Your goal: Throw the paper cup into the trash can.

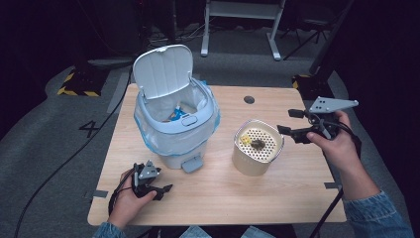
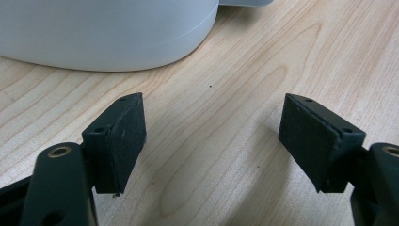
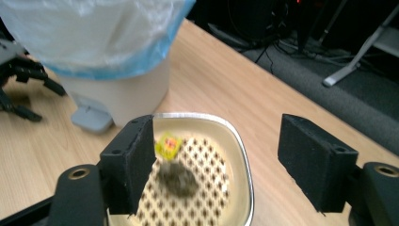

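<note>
Hovering at three o'clock of one strainer tin (image 1: 257, 147), the right gripper (image 1: 287, 121) is held parted and empty; one tea bag (image 3: 177, 181) with one unreadable yellow tag (image 3: 168, 145) lies inside; the left gripper (image 1: 166, 188) rests parted.

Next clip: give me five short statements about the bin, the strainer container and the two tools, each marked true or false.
1. The lid of the white bin is shut. False: the lid stands open.
2. A used tea bag with a yellow tag lies in the perforated container. True.
3. The left tool grips the bin's pedal. False: its jaws are open over bare table.
4. The right tool is beside the container, nothing between its jaws. True.
5. The bin has a blue-edged plastic liner. True.
</note>
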